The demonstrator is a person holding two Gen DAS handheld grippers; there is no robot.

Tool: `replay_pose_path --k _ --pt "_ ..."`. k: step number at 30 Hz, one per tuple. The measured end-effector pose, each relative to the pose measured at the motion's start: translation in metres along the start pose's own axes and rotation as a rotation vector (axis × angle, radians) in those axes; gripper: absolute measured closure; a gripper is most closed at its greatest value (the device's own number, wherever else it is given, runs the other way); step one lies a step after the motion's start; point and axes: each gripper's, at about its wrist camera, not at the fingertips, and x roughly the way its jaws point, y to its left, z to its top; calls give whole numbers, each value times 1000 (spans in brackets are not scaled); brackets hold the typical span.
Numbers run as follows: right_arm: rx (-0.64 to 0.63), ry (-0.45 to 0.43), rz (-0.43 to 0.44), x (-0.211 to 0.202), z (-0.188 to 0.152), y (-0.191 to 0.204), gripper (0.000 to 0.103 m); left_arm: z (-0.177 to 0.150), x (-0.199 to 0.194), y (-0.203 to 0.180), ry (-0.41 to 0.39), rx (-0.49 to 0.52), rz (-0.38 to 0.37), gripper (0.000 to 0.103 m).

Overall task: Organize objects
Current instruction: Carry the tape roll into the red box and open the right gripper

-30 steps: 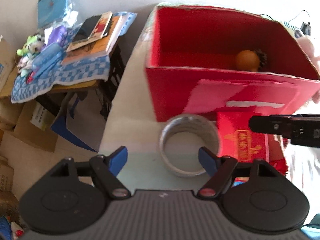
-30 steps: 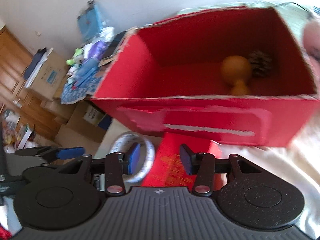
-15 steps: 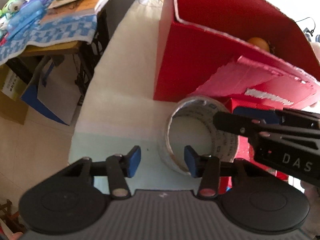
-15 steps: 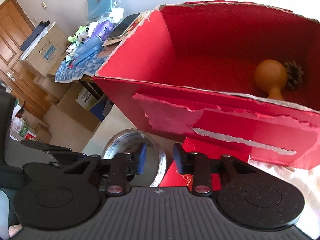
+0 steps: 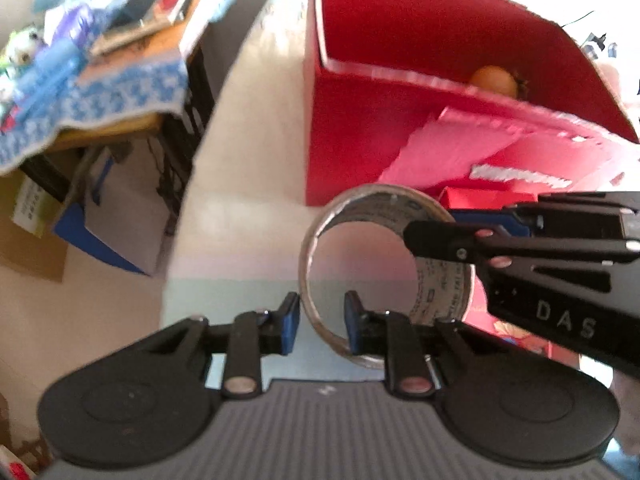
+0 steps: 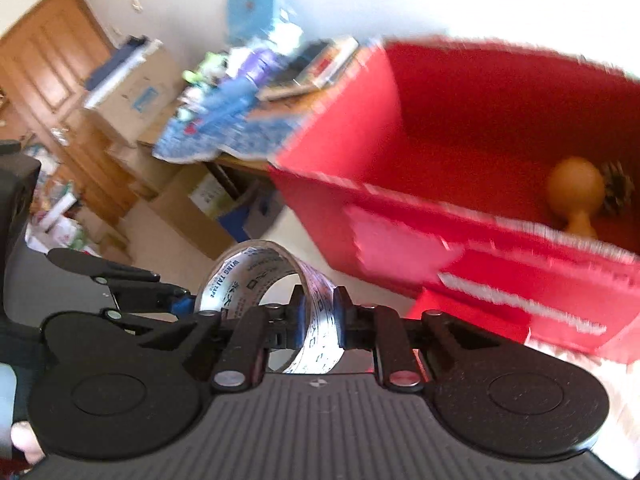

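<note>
Right wrist view: right gripper (image 6: 316, 316) angled downward, clamped on tape roll (image 6: 256, 280) wall printed "WING TAI TAPE"; left gripper (image 5: 320, 318) clamped likewise.

Left gripper (image 5: 318, 322): my black plastic body, blue pads, ribbed grey deck.
Right gripper (image 6: 316, 316): black, blue pads, white "DAS" lettering.

- We see a pale worktop (image 5: 248, 184) with a light green strip along its near edge.
- On it we find an open red box (image 5: 360, 128).
- A tape roll (image 5: 436, 280) and a small red packet (image 5: 472, 198) sit just before that box.
</note>
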Motion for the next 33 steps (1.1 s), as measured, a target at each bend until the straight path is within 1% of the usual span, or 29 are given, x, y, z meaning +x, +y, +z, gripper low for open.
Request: replay_pose_path --k 6,9,12,14,17,20,23,26,28,31,33 --pt "-66 -120 55 -39 16 10 87 1 -58 -5 -108 24 15 82" --pt "-75 -197 57 -62 24 9 86 5 -88 -14 -181 44 18 82" --pt "-60 -271 30 -80 35 1 86 19 -108 -24 -262 68 8 81" --pt "-47 -311 -4 -90 42 -9 87 34 -112 -31 -314 97 -10 81" --pt "-22 -342 -71 -95 54 -25 87 56 -113 -50 -363 146 -37 81" --pt "32 -350 -118 -90 65 -49 87 80 -101 -71 -387 191 -64 82" --pt "122 -329 -140 -85 71 -82 88 109 -84 -82 -363 202 -112 82" --pt "208 -277 -146 -67 76 -108 89 136 -62 -91 -325 205 -151 81" --pt "266 -219 -148 -54 76 -123 89 147 -45 -99 -299 218 -148 81" --pt "311 -149 -155 -36 75 -139 90 159 -16 -106 -245 241 -127 82" --pt "327 -90 -165 -24 78 -145 90 163 3 -108 -184 258 -134 81"
